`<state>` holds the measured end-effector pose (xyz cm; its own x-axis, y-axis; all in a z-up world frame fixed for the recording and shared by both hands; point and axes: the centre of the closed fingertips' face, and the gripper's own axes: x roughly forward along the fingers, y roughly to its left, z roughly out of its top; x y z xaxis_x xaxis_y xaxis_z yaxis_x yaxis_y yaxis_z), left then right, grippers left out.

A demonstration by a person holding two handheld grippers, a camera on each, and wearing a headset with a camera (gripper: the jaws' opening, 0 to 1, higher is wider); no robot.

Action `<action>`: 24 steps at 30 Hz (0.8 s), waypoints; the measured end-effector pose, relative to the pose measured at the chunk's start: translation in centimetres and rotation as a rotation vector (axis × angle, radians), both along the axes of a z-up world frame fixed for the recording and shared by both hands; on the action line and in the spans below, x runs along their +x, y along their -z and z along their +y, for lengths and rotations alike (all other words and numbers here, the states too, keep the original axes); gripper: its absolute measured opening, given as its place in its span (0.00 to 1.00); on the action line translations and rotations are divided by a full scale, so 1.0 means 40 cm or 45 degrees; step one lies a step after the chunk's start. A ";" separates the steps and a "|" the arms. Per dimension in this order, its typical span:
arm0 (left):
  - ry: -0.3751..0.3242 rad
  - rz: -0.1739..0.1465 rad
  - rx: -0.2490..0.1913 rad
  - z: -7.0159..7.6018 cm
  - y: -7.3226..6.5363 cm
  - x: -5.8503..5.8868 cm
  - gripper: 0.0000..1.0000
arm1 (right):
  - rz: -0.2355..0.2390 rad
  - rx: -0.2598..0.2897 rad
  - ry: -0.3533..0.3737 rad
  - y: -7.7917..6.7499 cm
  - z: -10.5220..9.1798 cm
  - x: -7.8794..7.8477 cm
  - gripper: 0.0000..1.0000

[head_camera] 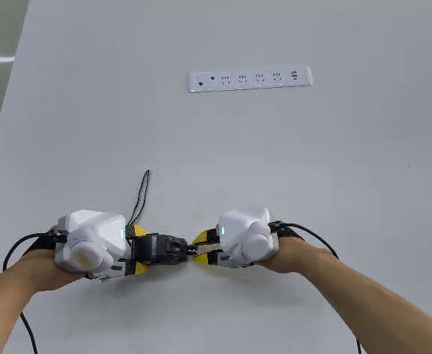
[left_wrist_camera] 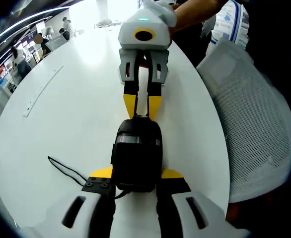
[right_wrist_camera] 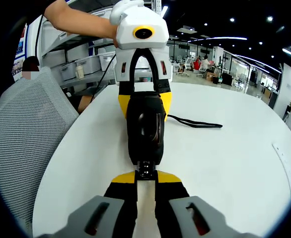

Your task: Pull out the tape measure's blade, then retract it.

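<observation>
Your left gripper [head_camera: 140,249] clamped around the black tape measure [head_camera: 164,249], your right gripper [head_camera: 200,248] pinched nearly closed on its blade tip [right_wrist_camera: 144,169], both low over the white table [head_camera: 275,162], close to you

Black tape measure [left_wrist_camera: 137,158] between jaws of left hand-held gripper [left_wrist_camera: 137,172], right hand-held gripper [left_wrist_camera: 142,113] at its far end.

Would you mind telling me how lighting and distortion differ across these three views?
Head view: soft, even light, only faint shadows on the white table, no bending. Left gripper view: fisheye curves the table's edges, far end washed out by glare. Right gripper view: same curve, dark ceiling, tape measure sharp.
</observation>
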<state>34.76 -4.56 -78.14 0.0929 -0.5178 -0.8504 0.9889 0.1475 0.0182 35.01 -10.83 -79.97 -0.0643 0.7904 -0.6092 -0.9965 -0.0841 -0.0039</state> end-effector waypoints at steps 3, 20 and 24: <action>-0.001 0.000 0.001 0.001 0.000 0.000 0.27 | 0.002 0.000 0.001 -0.001 -0.003 0.000 0.10; -0.003 0.003 0.005 0.001 0.000 0.002 0.27 | 0.014 -0.002 0.004 -0.004 -0.022 0.004 0.10; -0.004 0.002 0.007 0.002 -0.001 0.002 0.27 | 0.015 -0.002 0.006 -0.006 -0.026 0.004 0.10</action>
